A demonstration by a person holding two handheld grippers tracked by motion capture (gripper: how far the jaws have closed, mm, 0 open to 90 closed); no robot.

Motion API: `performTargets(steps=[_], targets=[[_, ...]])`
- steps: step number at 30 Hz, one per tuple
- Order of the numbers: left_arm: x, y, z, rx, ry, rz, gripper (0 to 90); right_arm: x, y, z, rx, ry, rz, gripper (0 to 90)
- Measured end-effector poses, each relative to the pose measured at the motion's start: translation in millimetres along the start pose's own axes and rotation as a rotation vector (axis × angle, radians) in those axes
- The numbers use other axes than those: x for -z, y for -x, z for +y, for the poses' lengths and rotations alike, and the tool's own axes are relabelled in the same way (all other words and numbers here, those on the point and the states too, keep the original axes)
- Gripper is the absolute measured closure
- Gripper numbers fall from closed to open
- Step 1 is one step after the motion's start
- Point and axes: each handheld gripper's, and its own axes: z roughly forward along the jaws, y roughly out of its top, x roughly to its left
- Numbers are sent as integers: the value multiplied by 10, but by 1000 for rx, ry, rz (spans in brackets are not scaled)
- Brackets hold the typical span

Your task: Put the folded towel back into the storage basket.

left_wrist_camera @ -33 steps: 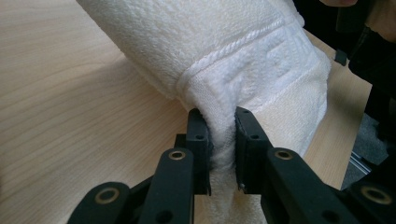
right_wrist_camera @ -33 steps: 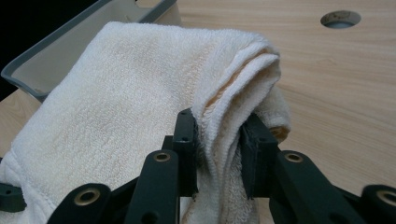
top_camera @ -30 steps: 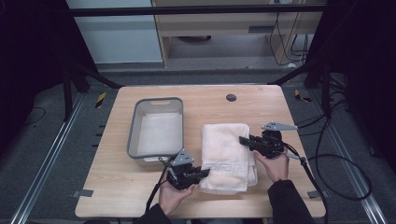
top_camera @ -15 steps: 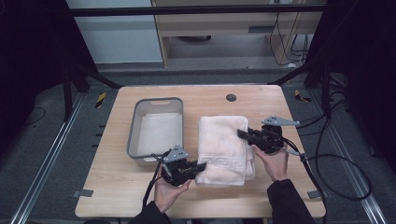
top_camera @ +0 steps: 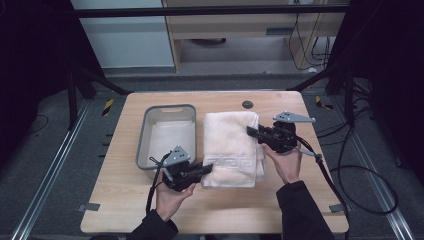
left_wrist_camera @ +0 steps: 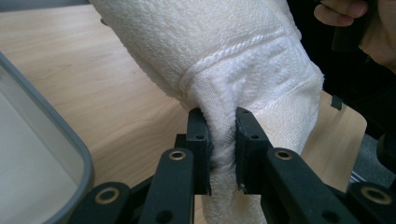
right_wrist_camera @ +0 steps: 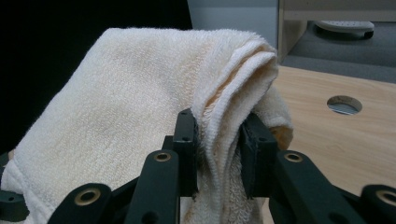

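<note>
Two grippers, left [top_camera: 204,170] and right [top_camera: 252,131], clench the folded cream terry towel [top_camera: 231,145] beside the grey plastic tub [top_camera: 145,137], lifting it; next comes carrying it over the tub.

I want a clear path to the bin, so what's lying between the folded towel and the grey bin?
Nothing: in the high view a narrow strip of bare wooden table separates the towel from the grey bin.

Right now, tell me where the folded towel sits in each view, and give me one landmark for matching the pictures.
High view: towel lies centre of the table, right of the grey tray, between both grippers.
Left gripper view: towel fills the upper middle, its edge pinched in the jaws.
Right gripper view: towel fills the left and centre, its folded edge pinched in the jaws.
Shared landmark: the wooden tabletop.
</note>
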Motion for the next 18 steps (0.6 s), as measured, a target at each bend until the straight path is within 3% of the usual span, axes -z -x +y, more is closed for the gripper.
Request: performTargets(steps=[18], targets=[[290, -153, 135, 23, 89, 34, 780, -157, -227, 334, 30, 46, 13, 712]])
